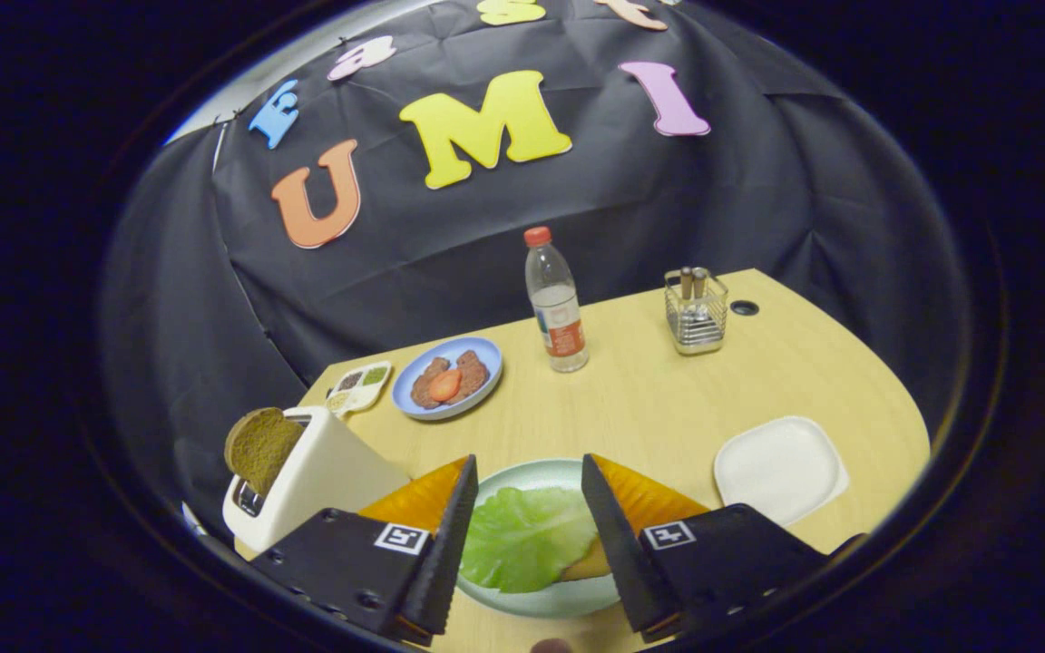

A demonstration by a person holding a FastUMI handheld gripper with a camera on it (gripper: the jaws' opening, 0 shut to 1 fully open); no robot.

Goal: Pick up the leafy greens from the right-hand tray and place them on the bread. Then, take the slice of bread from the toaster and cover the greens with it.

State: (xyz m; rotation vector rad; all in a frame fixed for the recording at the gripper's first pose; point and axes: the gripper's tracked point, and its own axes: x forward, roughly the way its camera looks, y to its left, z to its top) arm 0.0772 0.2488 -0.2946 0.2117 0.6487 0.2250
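Tool (527, 526) held apart, empty, above greens (518, 537) already laid on bread (588, 567) at tabletop (649, 417) near edge. Toaster (314, 481) slice (259, 447) left standing, ready for pickup.

The gripper (529, 508) has two wedge-shaped fingers (450, 535) with ribbed inner faces, mounted on flat plates fastened with small screws; each plate carries a square black-and-white marker (402, 538).

You can read no text here. The water bottle (556, 304), at twelve o'clock from the gripper (528, 464), carries a label too small to read. Each finger, standing apart, bears a square coded marker without letters.
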